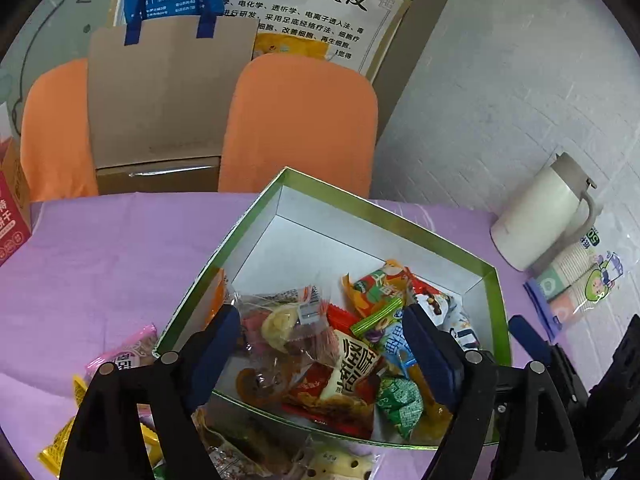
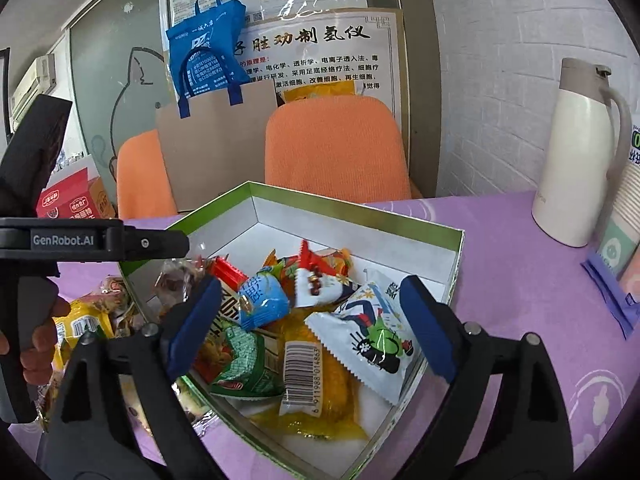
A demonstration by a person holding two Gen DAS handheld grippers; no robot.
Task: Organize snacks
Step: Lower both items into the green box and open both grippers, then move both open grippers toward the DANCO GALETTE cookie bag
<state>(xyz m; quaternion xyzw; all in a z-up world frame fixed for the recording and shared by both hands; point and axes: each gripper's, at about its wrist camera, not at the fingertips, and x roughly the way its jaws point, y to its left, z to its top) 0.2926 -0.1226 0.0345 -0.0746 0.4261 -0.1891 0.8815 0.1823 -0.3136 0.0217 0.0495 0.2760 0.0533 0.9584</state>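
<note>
A green-rimmed white box (image 1: 280, 200) (image 2: 360, 220) sits on the purple tablecloth and holds several wrapped snacks, among them a clear packet (image 1: 288, 320), a white packet (image 2: 372, 332) and a yellow packet with a barcode (image 2: 316, 384). My left gripper (image 1: 320, 352) is open and empty, hovering over the box's near left part. My right gripper (image 2: 312, 328) is open and empty above the snacks in the box. More snacks lie outside the box at its left: a pink packet (image 1: 128, 352) and yellow packets (image 1: 64, 444) (image 2: 80, 320).
A cream thermos jug (image 1: 544, 216) (image 2: 576, 152) and a pack of paper cups (image 1: 576, 288) stand at the right. A red carton (image 1: 12, 216) (image 2: 72, 200) is at the left. Two orange chairs (image 1: 300, 120) and a cardboard box (image 1: 160, 100) stand behind the table.
</note>
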